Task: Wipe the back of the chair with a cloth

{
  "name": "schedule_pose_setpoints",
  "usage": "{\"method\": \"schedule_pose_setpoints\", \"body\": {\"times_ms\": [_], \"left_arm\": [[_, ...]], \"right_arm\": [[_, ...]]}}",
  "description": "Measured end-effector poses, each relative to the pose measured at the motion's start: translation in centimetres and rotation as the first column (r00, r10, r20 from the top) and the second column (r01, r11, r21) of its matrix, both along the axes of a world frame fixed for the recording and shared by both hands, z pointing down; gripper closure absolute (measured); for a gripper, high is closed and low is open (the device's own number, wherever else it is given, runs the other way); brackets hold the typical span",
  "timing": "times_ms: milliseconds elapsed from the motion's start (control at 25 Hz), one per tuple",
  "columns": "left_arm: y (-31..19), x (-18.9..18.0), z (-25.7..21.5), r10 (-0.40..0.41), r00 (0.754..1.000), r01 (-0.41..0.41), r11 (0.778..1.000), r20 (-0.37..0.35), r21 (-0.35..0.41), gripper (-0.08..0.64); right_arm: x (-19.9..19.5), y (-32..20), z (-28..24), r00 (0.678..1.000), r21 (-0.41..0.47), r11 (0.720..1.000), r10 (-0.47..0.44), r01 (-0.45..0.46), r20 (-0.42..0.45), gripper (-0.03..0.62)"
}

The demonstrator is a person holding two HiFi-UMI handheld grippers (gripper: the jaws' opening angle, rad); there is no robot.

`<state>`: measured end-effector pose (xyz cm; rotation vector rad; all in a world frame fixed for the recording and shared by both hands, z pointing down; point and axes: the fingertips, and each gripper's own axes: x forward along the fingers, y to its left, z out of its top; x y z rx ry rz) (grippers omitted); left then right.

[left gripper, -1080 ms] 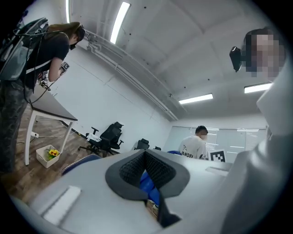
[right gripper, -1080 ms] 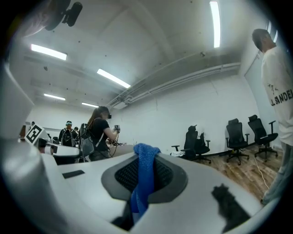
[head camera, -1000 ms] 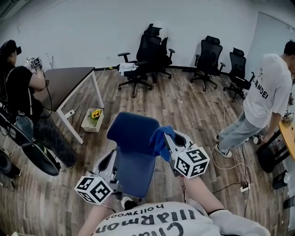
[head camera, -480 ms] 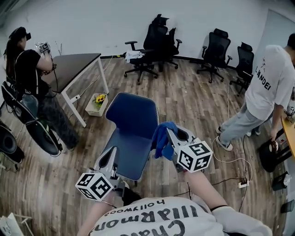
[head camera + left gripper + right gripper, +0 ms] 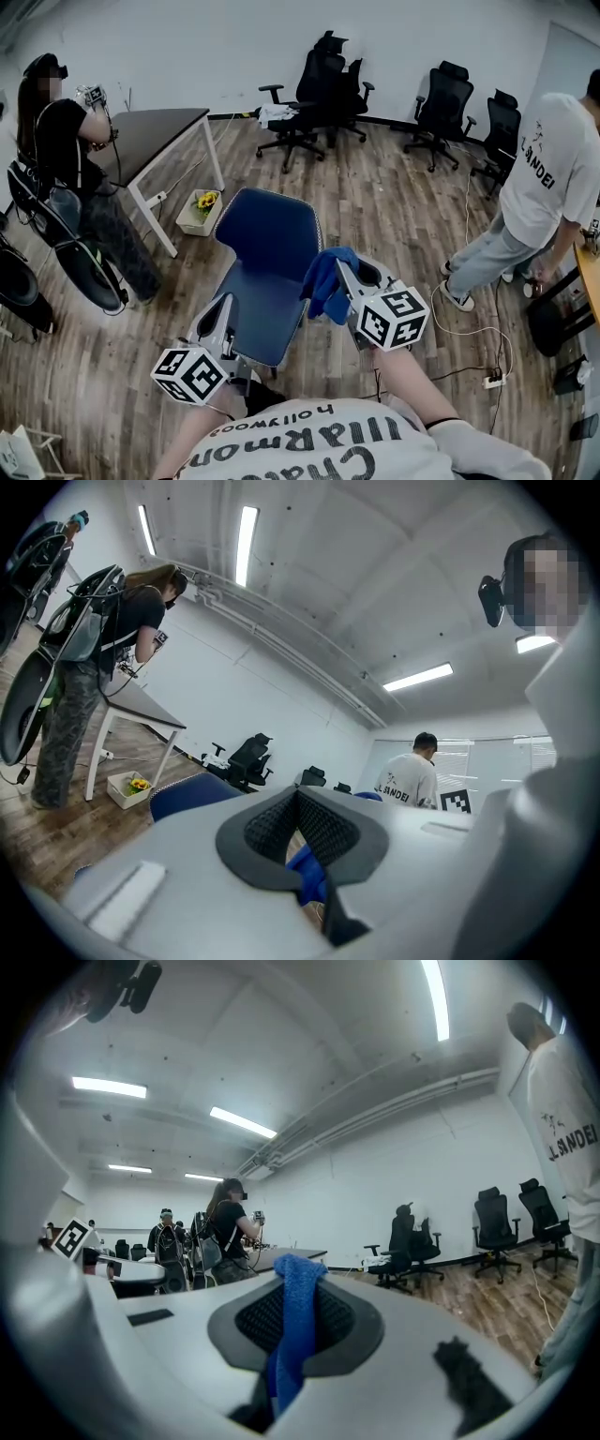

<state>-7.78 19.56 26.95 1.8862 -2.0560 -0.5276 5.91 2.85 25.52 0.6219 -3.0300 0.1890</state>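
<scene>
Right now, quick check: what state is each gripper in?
Left gripper: tongs closed together, nothing held between them.
Right gripper: tongs closed on the blue cloth.

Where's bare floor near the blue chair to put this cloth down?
Bare floor lies between the blue chair and the standing person, and beyond the chair toward the office chairs. Crowded left: flower box, table. A power strip lies at right.
</scene>
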Motion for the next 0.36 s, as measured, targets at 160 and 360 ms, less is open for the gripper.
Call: {"method": "schedule_pose_setpoints", "body": {"times_ms": [160, 360], "left_arm": [[0.0, 0.8, -0.4, 0.001, 1.000, -0.001, 1.000, -0.001, -0.003, 0.552], [-0.3, 1.3, 0.4, 0.016, 1.000, -0.016, 1.000, 0.004, -0.004, 0.552]], "right_arm": [[0.6, 0.2, -0.2, 1.000, 0.005, 1.000, -0.006, 0.006, 0.005, 0.561], [0.9, 0.3, 0.3, 1.000, 0.016, 1.000, -0.016, 0.016, -0.003, 0.561]]}}
